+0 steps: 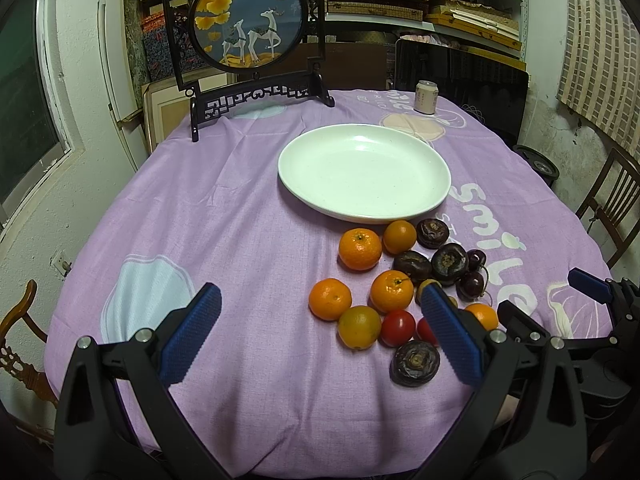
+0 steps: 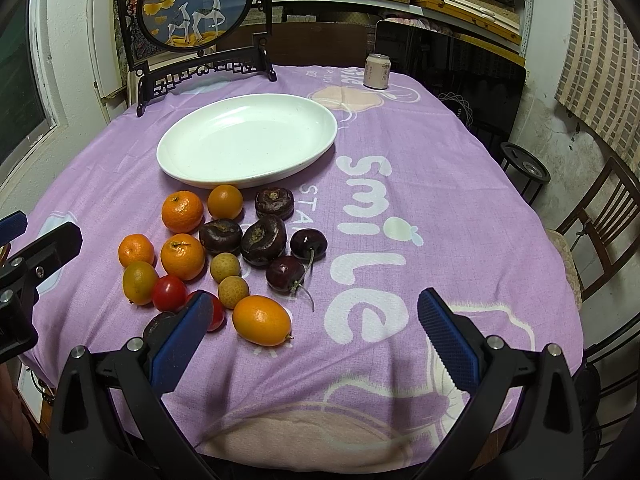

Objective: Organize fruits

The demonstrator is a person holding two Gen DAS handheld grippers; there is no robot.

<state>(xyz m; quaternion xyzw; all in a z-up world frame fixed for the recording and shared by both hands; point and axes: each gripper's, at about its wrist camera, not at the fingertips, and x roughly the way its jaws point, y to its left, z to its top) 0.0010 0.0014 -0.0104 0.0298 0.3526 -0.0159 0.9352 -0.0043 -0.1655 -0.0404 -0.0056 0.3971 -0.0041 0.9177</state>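
A white oval plate point(image 1: 320, 184) point(image 2: 192, 164) stands empty on the purple cloth. In front of it lies a cluster of fruit: several mandarins point(image 1: 360, 249) point(image 2: 182, 212), dark water chestnuts point(image 1: 415, 362) point(image 2: 264, 240), two dark cherries point(image 2: 285, 274), red cherry tomatoes point(image 1: 397, 328) point(image 2: 169, 293), two pale longans point(image 2: 233, 291) and an orange kumquat point(image 2: 262, 320). My left gripper point(image 1: 320, 300) is open and empty, above the cloth near the fruit's front left. My right gripper point(image 2: 316, 308) is open and empty, to the right of the fruit; it also shows in the left wrist view point(image 1: 544, 292).
A framed deer picture on a black stand point(image 1: 248, 28) point(image 2: 196, 4) stands at the back left of the table. A drinks can point(image 1: 426, 97) point(image 2: 377, 71) stands at the back right. Wooden chairs point(image 2: 600, 220) stand beside the table.
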